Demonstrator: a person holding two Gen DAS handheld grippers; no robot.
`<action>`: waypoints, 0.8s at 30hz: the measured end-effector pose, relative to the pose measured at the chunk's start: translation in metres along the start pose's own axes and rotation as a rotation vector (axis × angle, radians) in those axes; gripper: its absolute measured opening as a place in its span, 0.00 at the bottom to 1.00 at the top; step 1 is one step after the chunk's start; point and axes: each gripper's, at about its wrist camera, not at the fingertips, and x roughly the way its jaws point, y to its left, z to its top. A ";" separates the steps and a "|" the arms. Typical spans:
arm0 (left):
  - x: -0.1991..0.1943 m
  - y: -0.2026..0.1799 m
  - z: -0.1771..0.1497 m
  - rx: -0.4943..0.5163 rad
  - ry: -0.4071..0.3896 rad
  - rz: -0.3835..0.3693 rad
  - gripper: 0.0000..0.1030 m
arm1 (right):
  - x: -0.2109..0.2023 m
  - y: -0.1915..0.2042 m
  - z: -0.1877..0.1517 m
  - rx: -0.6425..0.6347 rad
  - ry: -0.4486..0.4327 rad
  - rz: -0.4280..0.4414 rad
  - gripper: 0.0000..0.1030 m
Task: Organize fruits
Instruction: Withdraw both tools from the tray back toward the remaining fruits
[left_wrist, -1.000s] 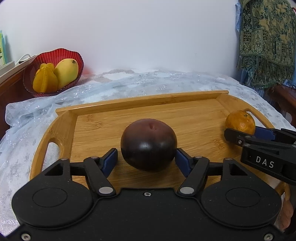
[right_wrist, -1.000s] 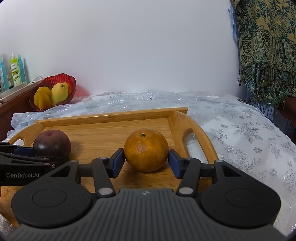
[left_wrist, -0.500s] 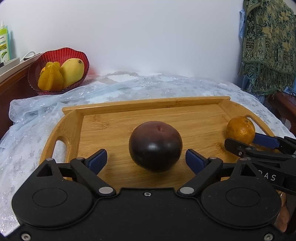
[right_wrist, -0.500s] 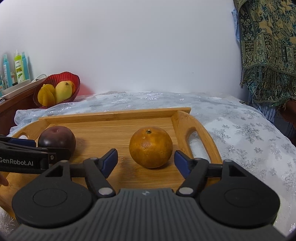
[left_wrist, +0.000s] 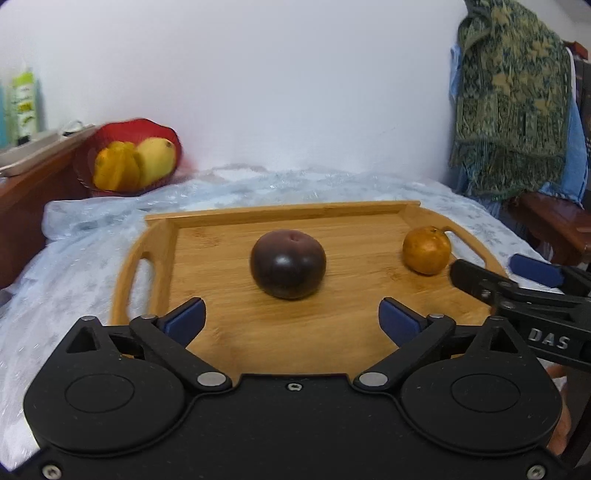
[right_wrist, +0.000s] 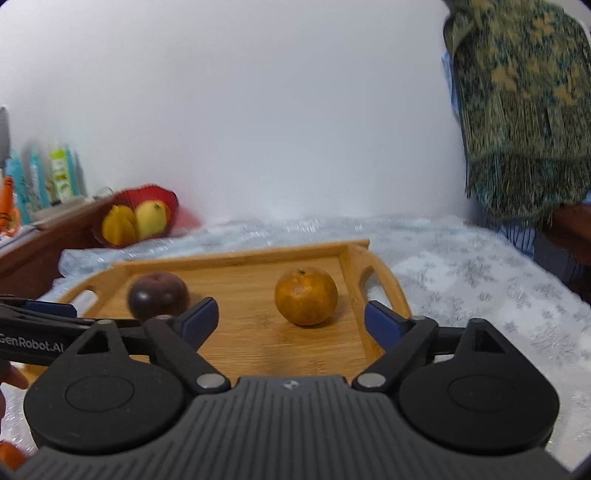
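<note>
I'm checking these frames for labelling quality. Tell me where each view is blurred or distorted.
Left wrist view: the dark plum and orange are fairly sharp, with a glare spot on the plum; the red bowl is smeared. Right wrist view: softer overall, with the plum, bottles and hanging shawl motion-blurred. Fisheye bending curves the wooden tray in both.

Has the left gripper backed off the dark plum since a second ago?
Yes. The left gripper has opened and pulled back toward the near rim of the wooden tray; the dark plum now sits clear ahead of its fingers.
</note>
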 end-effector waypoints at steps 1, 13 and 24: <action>-0.008 0.000 -0.004 -0.005 -0.007 -0.003 0.98 | -0.009 0.001 -0.002 -0.018 -0.020 -0.005 0.97; -0.088 -0.014 -0.042 0.006 -0.050 -0.041 1.00 | -0.088 0.006 -0.038 -0.060 -0.026 -0.075 1.00; -0.122 -0.025 -0.078 -0.017 0.011 -0.046 1.00 | -0.117 0.020 -0.068 -0.060 0.037 -0.106 1.00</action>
